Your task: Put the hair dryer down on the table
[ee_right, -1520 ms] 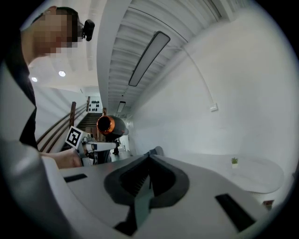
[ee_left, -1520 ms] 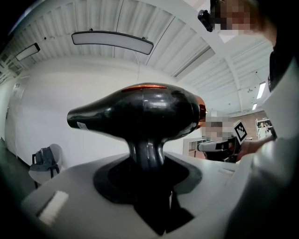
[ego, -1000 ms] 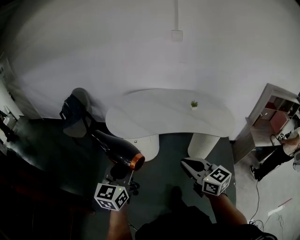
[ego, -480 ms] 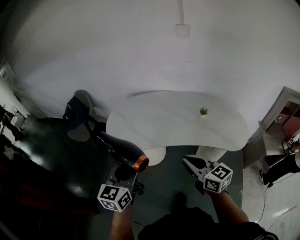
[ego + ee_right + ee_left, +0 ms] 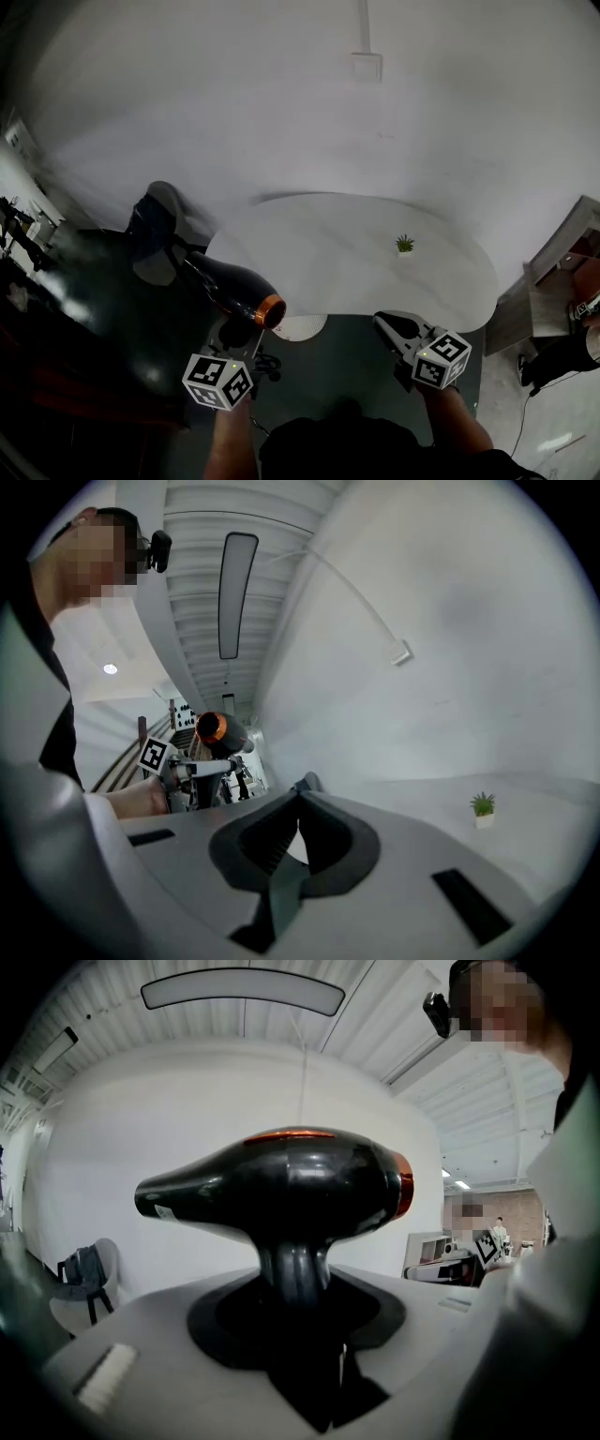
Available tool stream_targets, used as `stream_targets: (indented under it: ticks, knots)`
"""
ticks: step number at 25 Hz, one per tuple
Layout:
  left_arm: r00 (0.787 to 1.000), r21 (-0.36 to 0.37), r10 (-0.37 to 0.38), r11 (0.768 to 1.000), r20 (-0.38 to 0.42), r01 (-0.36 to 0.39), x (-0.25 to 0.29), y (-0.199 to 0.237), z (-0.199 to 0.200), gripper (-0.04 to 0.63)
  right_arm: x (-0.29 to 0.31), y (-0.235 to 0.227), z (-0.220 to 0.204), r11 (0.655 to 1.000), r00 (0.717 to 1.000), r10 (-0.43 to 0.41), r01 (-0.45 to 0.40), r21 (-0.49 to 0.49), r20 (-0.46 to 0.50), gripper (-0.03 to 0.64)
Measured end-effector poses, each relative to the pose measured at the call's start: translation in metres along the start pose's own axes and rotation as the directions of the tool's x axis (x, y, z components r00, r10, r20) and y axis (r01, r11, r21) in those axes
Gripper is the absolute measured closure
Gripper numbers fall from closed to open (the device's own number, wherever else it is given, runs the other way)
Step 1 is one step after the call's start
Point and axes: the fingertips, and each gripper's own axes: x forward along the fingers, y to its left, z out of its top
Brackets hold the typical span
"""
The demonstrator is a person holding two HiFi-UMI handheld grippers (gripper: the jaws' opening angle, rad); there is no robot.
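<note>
A black hair dryer (image 5: 232, 291) with an orange ring at its rear is held up by my left gripper (image 5: 240, 330), which is shut on its handle. In the left gripper view the dryer's body (image 5: 281, 1183) lies crosswise above the jaws and its handle (image 5: 296, 1269) runs down between them. It hangs over the dark floor, just off the near left edge of the white table (image 5: 356, 267). My right gripper (image 5: 394, 328) is shut with nothing in it, near the table's front edge; its view shows the dryer (image 5: 217, 730) off to the left.
A small potted plant (image 5: 404, 245) stands on the table towards the right. A chair (image 5: 155, 234) with dark cloth on it stands left of the table. White pedestals (image 5: 302, 326) hold the table up. A shelf unit and a person's leg (image 5: 567, 347) are at the far right.
The view has closed in on the table, which now sits lower and nearer. The dryer, still gripped, has shifted slightly left. The right gripper stays shut near the front edge.
</note>
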Motion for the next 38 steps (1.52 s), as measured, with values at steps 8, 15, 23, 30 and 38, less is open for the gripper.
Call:
stream_targets:
  ticks: [8, 15, 23, 30, 38]
  knots:
    - [1.0, -0.002, -0.021, 1.0, -0.013, 0.021, 0.055, 0.004, 0.006, 0.418, 0.019, -0.039, 0.003, 1.0, 1.0, -0.001, 0.002, 0.016, -0.017, 0.604]
    - [0.998, -0.002, -0.057, 0.998, -0.025, 0.057, 0.116, 0.034, 0.015, 0.419, 0.066, -0.077, 0.017, 1.0, 0.999, -0.016, 0.017, 0.025, -0.036, 0.604]
    - [0.979, -0.025, -0.203, 0.979, -0.023, 0.202, 0.198, 0.08, 0.044, 0.417, 0.149, -0.145, 0.045, 0.995, 0.991, -0.098, 0.097, -0.019, -0.086, 0.604]
    - [0.97, -0.083, -0.225, 0.973, -0.095, 0.217, 0.257, 0.128, 0.018, 0.418, 0.215, -0.164, 0.057, 0.996, 0.993, -0.085, 0.085, -0.011, -0.086, 0.604]
    - [0.971, -0.142, -0.181, 0.977, -0.156, 0.159, 0.301, 0.141, -0.008, 0.419, 0.211, -0.201, 0.055, 0.996, 0.99, -0.087, 0.091, 0.028, -0.109, 0.604]
